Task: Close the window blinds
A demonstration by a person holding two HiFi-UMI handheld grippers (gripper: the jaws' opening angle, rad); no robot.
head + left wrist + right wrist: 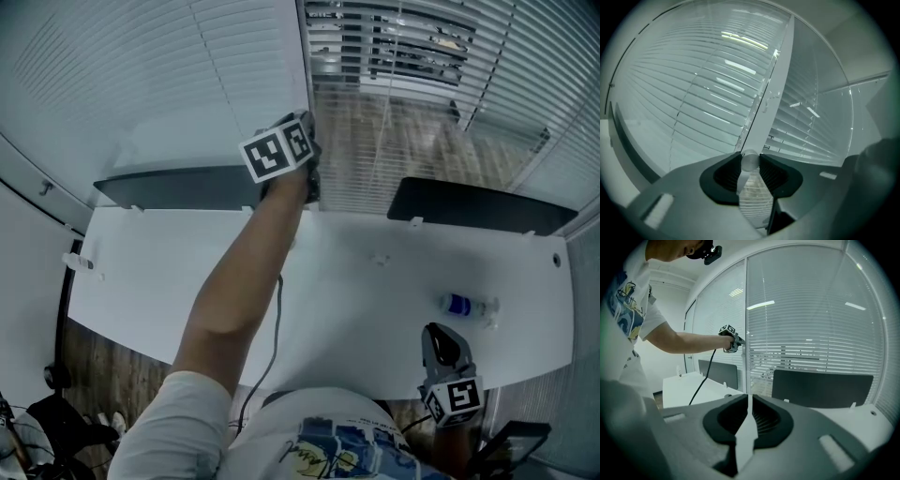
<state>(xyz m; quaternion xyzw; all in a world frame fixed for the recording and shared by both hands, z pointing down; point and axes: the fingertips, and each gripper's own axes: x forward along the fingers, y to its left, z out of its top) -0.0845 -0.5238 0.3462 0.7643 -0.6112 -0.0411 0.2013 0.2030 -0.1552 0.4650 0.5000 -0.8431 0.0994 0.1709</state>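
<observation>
well, left gripper (750,168) pinches the clear wand (750,161) beside the white post (783,51); prob light, stiff, slick, so hold its low end. right gripper (749,411) shut, empty.

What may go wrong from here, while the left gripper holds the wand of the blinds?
1. The left gripper grips the clear wand only near its smooth round end; on twisting, it may slip out.
2. The wand seems to hang close to the white window frame; a sideways pull may knock it against the frame.
</observation>
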